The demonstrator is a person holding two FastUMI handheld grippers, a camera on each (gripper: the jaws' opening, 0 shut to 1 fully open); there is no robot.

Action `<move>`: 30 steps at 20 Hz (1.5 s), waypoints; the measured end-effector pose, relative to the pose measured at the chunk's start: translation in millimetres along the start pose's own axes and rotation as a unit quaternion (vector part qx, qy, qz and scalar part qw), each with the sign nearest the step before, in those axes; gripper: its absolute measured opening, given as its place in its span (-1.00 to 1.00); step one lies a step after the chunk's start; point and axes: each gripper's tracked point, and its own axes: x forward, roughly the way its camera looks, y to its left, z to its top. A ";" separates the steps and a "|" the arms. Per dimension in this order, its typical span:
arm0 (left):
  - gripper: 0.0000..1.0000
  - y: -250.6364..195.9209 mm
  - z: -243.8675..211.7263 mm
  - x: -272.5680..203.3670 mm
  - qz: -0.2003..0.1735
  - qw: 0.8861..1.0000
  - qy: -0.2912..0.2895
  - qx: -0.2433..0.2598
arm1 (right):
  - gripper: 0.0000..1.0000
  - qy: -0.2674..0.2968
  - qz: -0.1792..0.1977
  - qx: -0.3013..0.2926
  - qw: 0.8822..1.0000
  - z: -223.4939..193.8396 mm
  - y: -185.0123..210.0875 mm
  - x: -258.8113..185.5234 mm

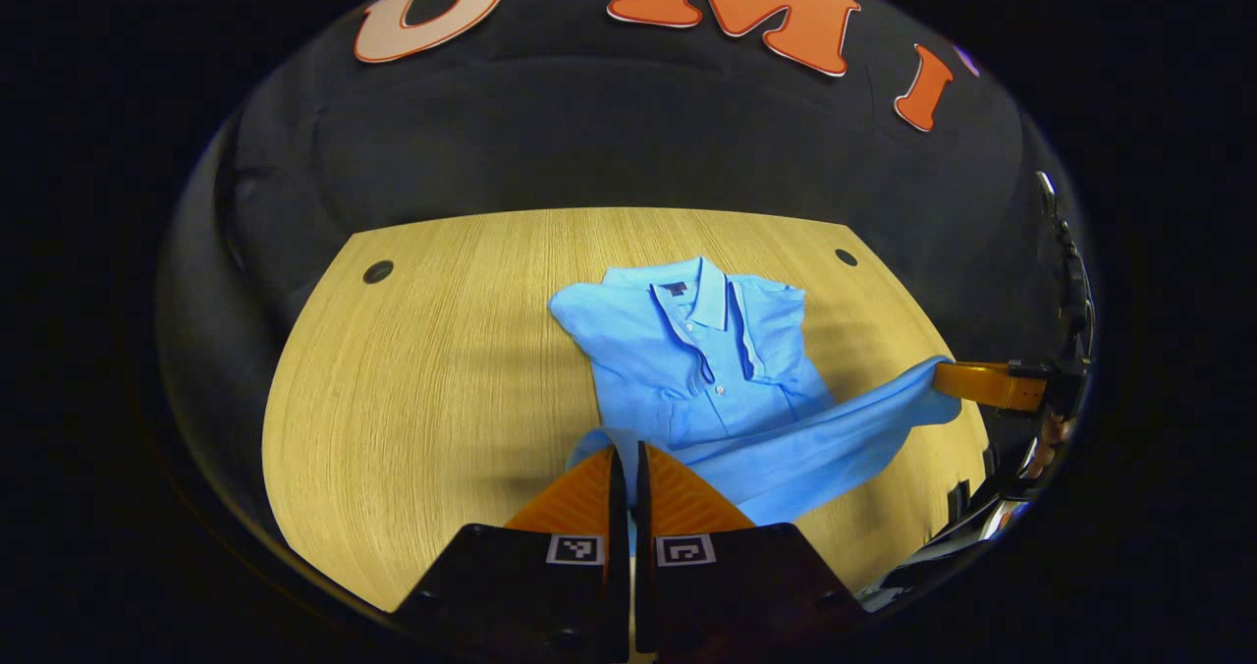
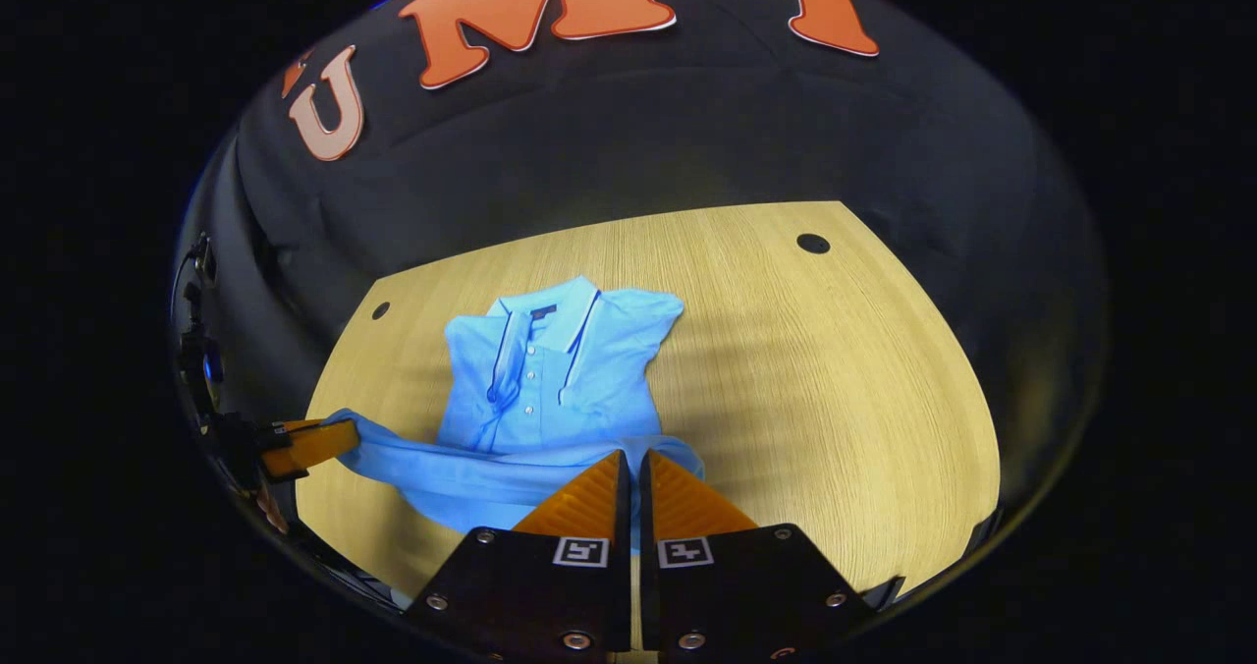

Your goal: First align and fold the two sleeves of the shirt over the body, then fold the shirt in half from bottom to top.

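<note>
A light blue polo shirt (image 1: 707,359) lies collar-up on the wooden table (image 1: 432,369), both sleeves folded in over the body. Its bottom hem is lifted off the table and stretched between the two grippers. My left gripper (image 1: 628,453) is shut on the hem's left corner, right at the bottom of the left gripper view. My right gripper (image 2: 633,460) is shut on the other hem corner in the right gripper view. The right gripper (image 1: 948,377) also appears at the right of the left gripper view, and the left gripper (image 2: 354,436) at the left of the right gripper view. The shirt (image 2: 560,369) shows its buttoned placket.
The table (image 2: 835,379) has bare wood on both sides of the shirt and small dark round holes (image 1: 378,272) (image 2: 812,244) near its far corners. The black booth wall rises behind the far edge.
</note>
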 end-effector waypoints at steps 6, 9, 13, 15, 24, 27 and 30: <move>-0.89 19.2 54.1 47.6 -0.009 1.000 -0.015 0.010 | -0.92 -0.004 -0.011 0.004 1.000 47.3 -1.0 49.7; -0.89 29.0 78.2 71.2 -0.010 1.000 -0.027 0.012 | -0.92 -0.010 -0.007 -0.003 1.000 70.0 4.3 73.3; -0.89 38.4 98.3 103.9 -0.014 0.999 -0.031 0.022 | -0.92 -0.005 -0.003 0.014 1.000 93.6 4.9 110.6; -0.89 41.3 109.4 120.5 -0.016 0.999 -0.034 0.023 | -0.92 -0.006 -0.005 0.020 1.000 106.0 0.5 128.1; -0.91 62.6 121.7 178.1 -0.018 1.000 -0.015 0.015 | -0.92 0.010 -0.006 0.030 0.999 130.2 -18.7 176.8; -0.89 67.0 111.8 202.1 -0.013 1.000 0.008 0.014 | -0.92 0.026 -0.014 0.026 0.999 118.2 -19.9 206.4; -0.89 70.1 105.6 207.3 -0.018 1.000 0.014 -0.011 | -0.92 0.043 -0.019 0.017 0.999 100.3 -22.1 224.2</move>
